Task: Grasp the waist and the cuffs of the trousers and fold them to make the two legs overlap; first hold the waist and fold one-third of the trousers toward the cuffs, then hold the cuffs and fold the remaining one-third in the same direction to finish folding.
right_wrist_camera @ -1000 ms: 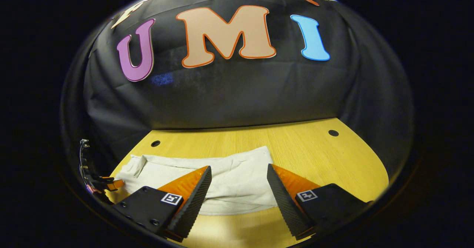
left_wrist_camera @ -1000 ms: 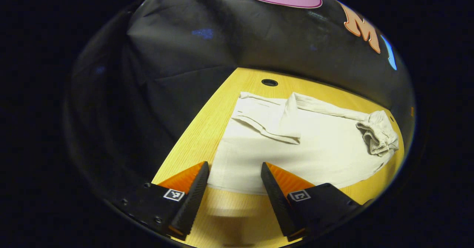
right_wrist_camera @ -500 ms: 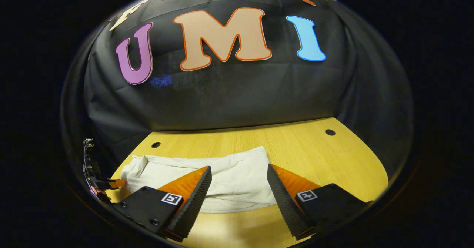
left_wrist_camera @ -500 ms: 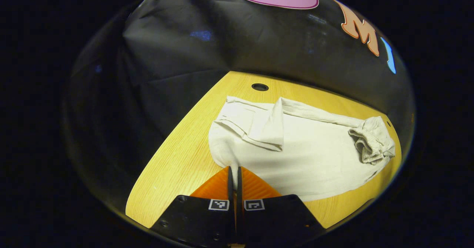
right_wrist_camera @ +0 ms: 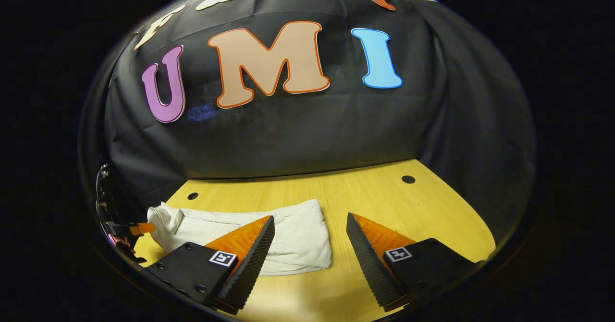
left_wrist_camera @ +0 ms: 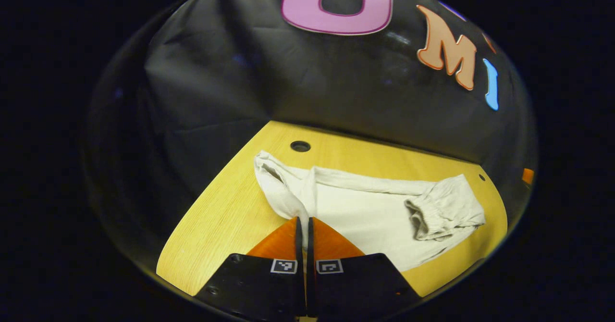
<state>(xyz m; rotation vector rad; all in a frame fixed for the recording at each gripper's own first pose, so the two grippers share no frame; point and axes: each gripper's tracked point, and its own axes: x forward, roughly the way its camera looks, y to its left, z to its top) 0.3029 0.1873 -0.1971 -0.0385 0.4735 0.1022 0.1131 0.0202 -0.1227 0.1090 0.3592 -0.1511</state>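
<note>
My left tongs (left_wrist_camera: 303, 221) are pinched tight on a fold of the trousers (left_wrist_camera: 365, 206) at their cuff end, lifting that cloth off the worktop (left_wrist_camera: 216, 230). The rest lies flat across the wood, the bunched waist (left_wrist_camera: 444, 209) at the far end near a small hole (left_wrist_camera: 300, 146). My right tongs (right_wrist_camera: 310, 238) gape wide, holding nothing, just above the trousers' near edge (right_wrist_camera: 298, 245).
</note>
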